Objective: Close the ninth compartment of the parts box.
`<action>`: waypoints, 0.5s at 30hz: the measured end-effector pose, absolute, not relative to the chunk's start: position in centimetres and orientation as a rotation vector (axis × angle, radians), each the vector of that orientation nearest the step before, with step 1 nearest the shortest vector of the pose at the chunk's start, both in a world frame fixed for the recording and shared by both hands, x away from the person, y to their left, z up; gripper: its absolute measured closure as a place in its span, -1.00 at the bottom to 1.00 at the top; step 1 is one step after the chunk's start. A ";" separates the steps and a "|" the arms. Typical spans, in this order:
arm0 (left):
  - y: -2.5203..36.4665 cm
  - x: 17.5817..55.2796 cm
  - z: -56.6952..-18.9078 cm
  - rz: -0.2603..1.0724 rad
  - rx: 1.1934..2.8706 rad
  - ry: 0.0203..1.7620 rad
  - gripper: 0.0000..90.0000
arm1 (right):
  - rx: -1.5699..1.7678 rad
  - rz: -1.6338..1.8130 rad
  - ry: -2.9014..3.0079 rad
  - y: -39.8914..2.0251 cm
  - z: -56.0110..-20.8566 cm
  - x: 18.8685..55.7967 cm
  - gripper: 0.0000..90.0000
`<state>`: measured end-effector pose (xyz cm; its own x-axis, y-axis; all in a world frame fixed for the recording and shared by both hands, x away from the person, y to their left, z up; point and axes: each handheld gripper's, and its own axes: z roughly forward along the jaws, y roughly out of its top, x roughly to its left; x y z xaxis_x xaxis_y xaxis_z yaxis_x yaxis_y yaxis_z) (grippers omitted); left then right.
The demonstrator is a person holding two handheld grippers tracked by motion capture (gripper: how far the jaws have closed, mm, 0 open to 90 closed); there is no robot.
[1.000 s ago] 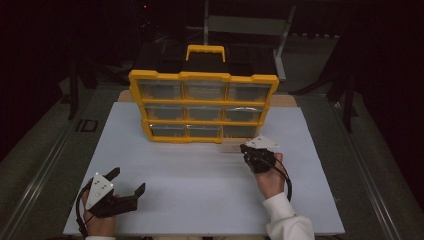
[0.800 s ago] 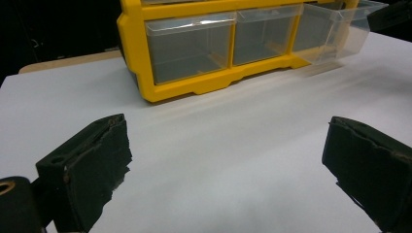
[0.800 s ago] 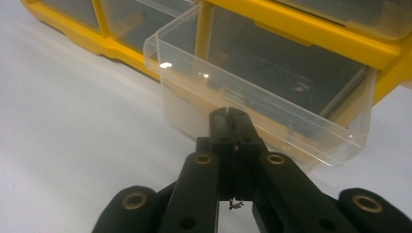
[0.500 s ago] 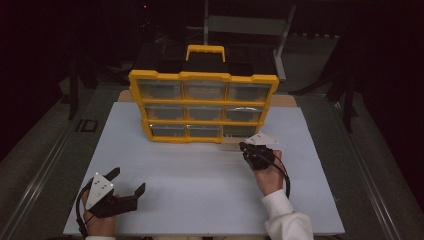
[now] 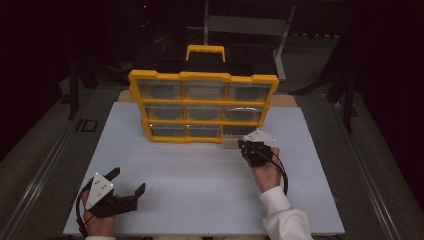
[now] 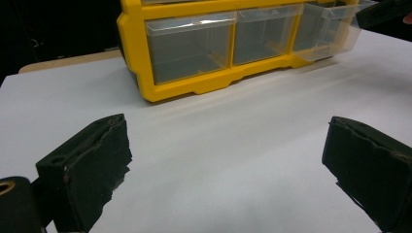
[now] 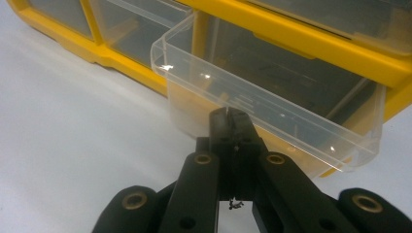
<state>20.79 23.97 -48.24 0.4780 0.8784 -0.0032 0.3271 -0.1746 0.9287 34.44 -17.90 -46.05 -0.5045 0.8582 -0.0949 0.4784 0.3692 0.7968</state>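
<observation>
Pulling a clear drawer from the bottom-right slot of a yellow organizer, standing upright at the far side of the white table. Right hand-held gripper clamped shut on the drawer's front lip; best drawn straight back and level, without lifting, to keep the cabinet from tipping. Left hand-held gripper resting wide open, near table edge, holding nothing. Drawer now slightly farther out than a second ago; right hand nearer the person.

Clear glossy plastic drawer, matt white table
</observation>
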 end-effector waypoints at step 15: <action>24.0 20.8 -48.3 0.693 1.735 1.033 -0.92 | 1.177 1.000 2.126 -17.6 -46.2 35.4 1.00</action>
<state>20.82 23.98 -48.26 0.4790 0.8778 -0.0039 0.3286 -0.1751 0.9281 35.44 -17.63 -46.21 -0.4957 0.8649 -0.0787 0.4909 0.3538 0.7961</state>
